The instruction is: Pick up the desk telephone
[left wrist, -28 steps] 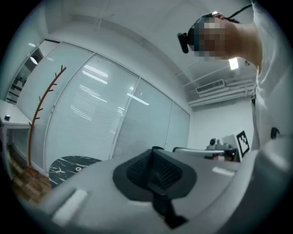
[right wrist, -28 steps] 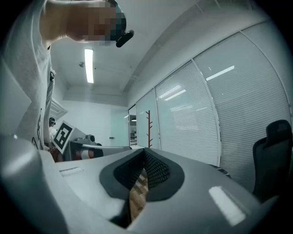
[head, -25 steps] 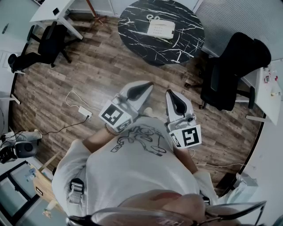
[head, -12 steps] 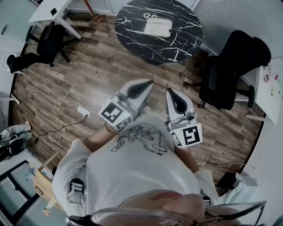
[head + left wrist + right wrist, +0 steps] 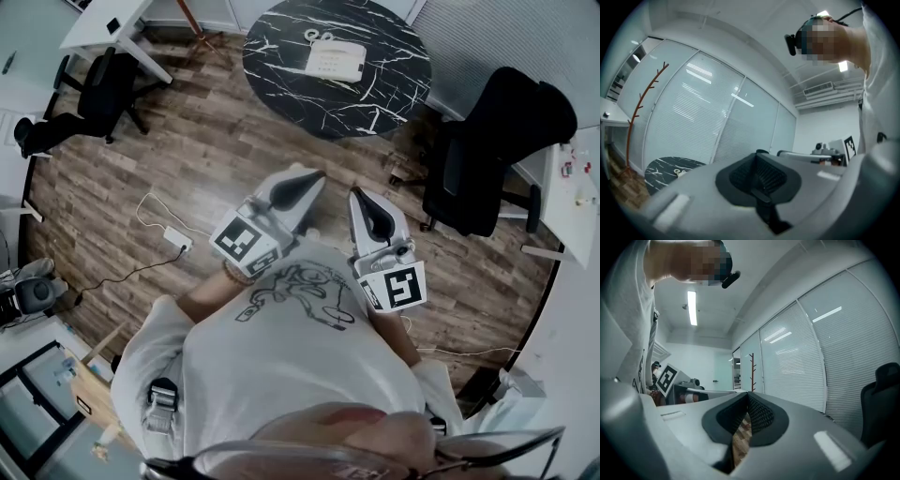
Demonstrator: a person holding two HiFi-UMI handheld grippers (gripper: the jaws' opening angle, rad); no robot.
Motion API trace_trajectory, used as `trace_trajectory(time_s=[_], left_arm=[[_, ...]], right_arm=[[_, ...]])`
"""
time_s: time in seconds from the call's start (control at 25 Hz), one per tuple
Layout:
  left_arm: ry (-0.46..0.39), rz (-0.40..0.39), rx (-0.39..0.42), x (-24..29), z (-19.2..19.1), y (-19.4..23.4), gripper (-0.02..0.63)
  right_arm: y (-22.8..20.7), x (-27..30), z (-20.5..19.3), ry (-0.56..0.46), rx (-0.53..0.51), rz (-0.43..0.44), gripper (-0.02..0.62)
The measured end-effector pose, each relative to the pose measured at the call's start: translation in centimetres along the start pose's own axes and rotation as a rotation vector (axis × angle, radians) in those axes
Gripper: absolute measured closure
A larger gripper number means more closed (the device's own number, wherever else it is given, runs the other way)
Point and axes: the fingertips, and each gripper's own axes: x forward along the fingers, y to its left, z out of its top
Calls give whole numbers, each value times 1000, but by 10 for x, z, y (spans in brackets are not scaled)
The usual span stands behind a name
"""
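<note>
**Head view.** The desk telephone (image 5: 336, 58) is pale and lies on the far half of the round black marble table (image 5: 281, 70) at the top of the frame. It is well apart from both tools. A wide stretch of wooden floor (image 5: 206, 150) separates the table from me. The left gripper (image 5: 316, 175) and the right gripper (image 5: 354, 194) are held side by side in front of my white printed T-shirt (image 5: 281, 356), tips toward the table. Only this view shows the telephone clearly. It also shows a black office chair (image 5: 487, 150) to the table's right, a second chair (image 5: 108, 84) by a white desk (image 5: 112, 23) at upper left, and a power strip (image 5: 178, 239) with its cable on the floor.

**Left gripper view.** The left gripper (image 5: 756, 155) has its jaws pressed together with nothing between them. The marble table (image 5: 665, 169) shows low at the left edge. A small pale shape lies on it, too small for me to identify. Behind stand a bare branch-shaped coat stand (image 5: 635, 117) and a glass partition with blinds (image 5: 703, 117), neither of which is clear from above.

**Right gripper view.** The right gripper (image 5: 746, 395) is likewise closed and empty, with a sliver of floor visible below the pads. The table and telephone do not appear here. The coat stand (image 5: 752, 371) is distant.
</note>
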Motion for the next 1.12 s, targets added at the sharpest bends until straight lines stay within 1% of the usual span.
trace_trajectory(time_s=[0.2, 0.36, 0.84, 1.12], left_arm=[[-10, -14, -8, 18, 5, 26, 603], [-10, -27, -10, 40, 10, 58, 603], [-13, -19, -23, 109, 38, 193, 603], [-8, -14, -50, 144, 52, 271, 603]], right_arm=[[-18, 25, 1, 2, -13, -16, 589], [-41, 56, 1, 3, -16, -25, 589], [-122, 187, 2, 29, -27, -21, 589], [-161, 264, 2, 59, -27, -14, 589]])
